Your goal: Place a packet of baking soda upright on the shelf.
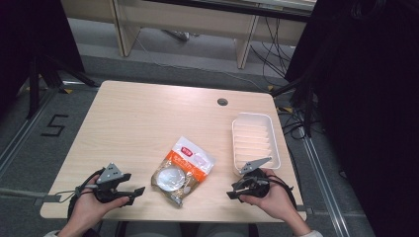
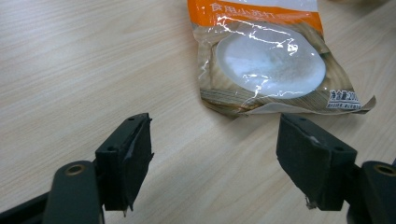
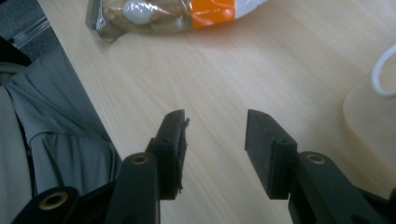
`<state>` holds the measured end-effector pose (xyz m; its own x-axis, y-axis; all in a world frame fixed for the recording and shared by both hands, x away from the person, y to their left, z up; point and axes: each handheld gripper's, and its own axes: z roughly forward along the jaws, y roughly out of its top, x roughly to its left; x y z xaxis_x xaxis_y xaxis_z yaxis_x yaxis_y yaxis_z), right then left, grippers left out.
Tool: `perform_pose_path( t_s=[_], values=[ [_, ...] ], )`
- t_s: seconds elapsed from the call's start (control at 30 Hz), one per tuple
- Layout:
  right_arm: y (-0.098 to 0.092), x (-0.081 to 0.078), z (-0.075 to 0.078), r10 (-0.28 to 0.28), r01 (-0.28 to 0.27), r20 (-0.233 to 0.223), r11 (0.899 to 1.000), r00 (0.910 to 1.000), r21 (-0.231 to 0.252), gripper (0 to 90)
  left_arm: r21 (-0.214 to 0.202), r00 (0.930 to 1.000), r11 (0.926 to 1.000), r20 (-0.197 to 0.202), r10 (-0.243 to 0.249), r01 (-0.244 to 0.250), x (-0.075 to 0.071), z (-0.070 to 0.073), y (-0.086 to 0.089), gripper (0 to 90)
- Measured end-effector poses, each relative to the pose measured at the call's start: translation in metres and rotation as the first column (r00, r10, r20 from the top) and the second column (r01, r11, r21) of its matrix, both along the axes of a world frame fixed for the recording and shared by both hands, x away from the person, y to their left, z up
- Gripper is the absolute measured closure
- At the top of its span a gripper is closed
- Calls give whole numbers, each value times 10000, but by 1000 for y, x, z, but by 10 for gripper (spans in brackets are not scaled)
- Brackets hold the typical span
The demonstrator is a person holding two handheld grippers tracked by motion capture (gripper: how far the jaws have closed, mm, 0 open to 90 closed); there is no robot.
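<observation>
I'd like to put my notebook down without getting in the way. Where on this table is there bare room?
The far half of the table, behind the snack bag and left of the white tray, is bare wood. So is the left side, above the left gripper. The near edge is crowded: both hands, the bag, and the right gripper below the tray.

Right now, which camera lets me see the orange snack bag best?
The left gripper view: the bag is close, its window and print sharp. The high view shows the whole bag, small. The right gripper view catches one end at its top edge.
</observation>
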<state>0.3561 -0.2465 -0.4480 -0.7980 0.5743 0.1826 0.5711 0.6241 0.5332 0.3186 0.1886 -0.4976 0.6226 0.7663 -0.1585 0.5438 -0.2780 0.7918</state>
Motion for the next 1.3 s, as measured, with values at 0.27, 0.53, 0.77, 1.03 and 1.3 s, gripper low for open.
perform_pose_path(
  t_s=[0.27, 0.53, 0.77, 1.03, 1.3],
  values=[
    [12, 16, 14, 186, -185, 135, 9998, 9997, -125, 583, 199, 9997, 9995, -14, -241, 242, 0, -1, 1, 270],
    [41, 44, 28, 218, -221, -57, 9984, 9997, -516, 558, 130, 9995, 9995, -26, -301, 301, 0, -1, -2, 273],
    [59, 76, 27, 237, -270, -375, 9956, 9990, -895, 506, 66, 9994, 9994, 130, -327, 326, 0, -2, -3, 274],
    [66, 99, 21, -147, 80, -741, 9960, 9971, -889, 461, -10, 9996, 9996, 74, -283, 283, 0, -1, -4, 276],
    [68, 120, 12, -475, 358, -1194, 9945, 9917, -983, 452, 116, 9990, 9990, 71, -437, 436, 1, -1, -3, 276]
  ],
)
